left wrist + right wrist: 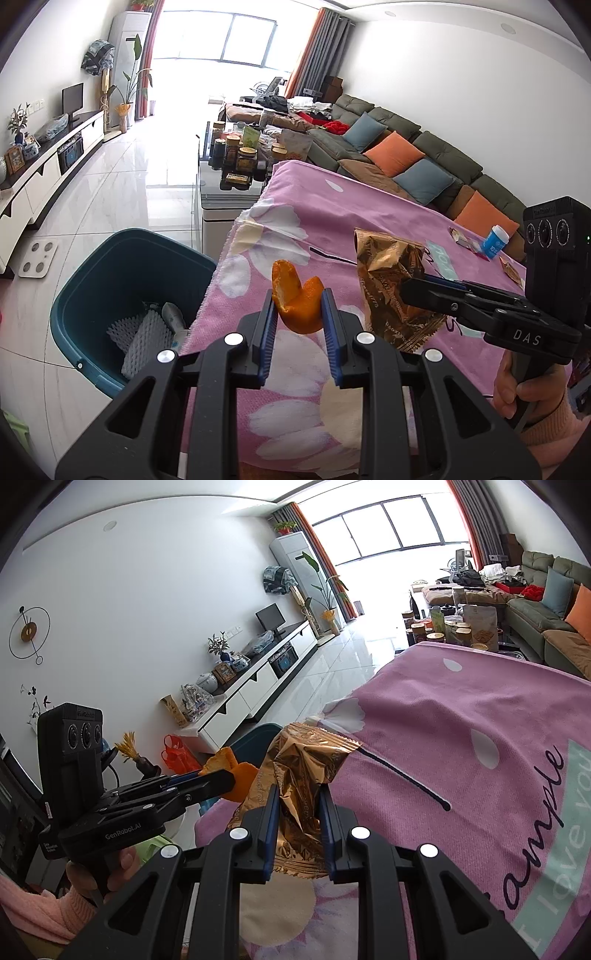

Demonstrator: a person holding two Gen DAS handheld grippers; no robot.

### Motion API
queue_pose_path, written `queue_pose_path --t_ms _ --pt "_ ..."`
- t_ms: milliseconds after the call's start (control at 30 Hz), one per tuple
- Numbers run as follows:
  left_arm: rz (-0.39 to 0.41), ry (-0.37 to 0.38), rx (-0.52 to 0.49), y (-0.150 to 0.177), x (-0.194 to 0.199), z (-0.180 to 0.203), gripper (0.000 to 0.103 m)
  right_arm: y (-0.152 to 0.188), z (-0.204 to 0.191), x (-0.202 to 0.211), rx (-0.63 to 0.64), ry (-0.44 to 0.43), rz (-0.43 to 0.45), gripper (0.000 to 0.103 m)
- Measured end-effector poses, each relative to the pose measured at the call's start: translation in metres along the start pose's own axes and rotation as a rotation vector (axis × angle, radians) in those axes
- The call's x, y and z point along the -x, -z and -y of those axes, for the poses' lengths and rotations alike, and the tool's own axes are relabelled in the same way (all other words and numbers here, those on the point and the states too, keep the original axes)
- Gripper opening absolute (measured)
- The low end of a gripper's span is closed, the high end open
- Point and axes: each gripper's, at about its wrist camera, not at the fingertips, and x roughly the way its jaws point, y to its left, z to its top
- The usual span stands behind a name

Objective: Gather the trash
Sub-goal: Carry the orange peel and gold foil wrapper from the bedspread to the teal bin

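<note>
Left wrist view first: the left gripper (298, 308) has its jaws clamped on a curled orange peel (297, 301), waxy orange outside, pale pith inside, held up off the pink flowery cloth (332, 206) that covers the surface. The peel stands roughly upright, its longer curl pointing up and a bit left past the blue ribbed pads. Just right of it the right gripper (415, 291) comes in from the side, jaws pinching a crinkly gold foil wrapper (391, 288) that hangs with its long axis near vertical, serrated end down. Below left, on the tiled floor beside the surface's edge, sits a teal plastic bin (92, 295) with white foam netting (142, 339) already inside. Farther back on the cloth: a small blue-and-white tub (495, 242) and a couple of small wrappers (461, 236), well apart from both grippers. A cluttered coffee table (221, 173) and a grey sofa (424, 155) with orange and blue cushions sit behind. Right wrist view: same deal from the other side, right gripper (297, 825) closed on the foil wrapper (299, 771), which is crumpled, shiny, and runs up and away from the camera over the cloth's (461, 738) edge. The left gripper (225, 775) pokes in from the left with the peel (231, 766) right beside the wrapper; I can't tell if they touch. A bit of the bin (255, 738) peeks out behind them.
</note>
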Motion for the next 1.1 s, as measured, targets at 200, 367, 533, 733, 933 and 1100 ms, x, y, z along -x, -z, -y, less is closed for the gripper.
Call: queue_pose_path --t_ms 200,367,533,733,933,1100 --pt "0.007 -0.011 0.003 -0.002 0.002 -0.004 0.024 -0.001 -0.002 -0.004 0.009 -0.007 -0.003 0.019" --pt "0.01 -0.019 0.005 -0.002 0.004 -0.008 0.024 -0.003 -0.006 -0.008 0.018 -0.011 -0.006 0.019" --pt "0.013 -0.029 0.008 -0.003 0.006 -0.01 0.024 -0.005 -0.01 -0.012 0.024 -0.018 -0.01 0.019" --pt "0.018 -0.042 0.015 -0.003 0.007 -0.015 0.024 -0.006 -0.014 -0.015 0.032 -0.025 -0.015 0.019" --pt "0.023 -0.053 0.023 -0.004 0.008 -0.022 0.024 -0.008 -0.019 -0.02 0.037 -0.037 -0.025 0.019" --pt "0.025 -0.065 0.027 -0.005 0.009 -0.025 0.024 -0.009 -0.023 -0.025 0.04 -0.046 -0.032 0.019"
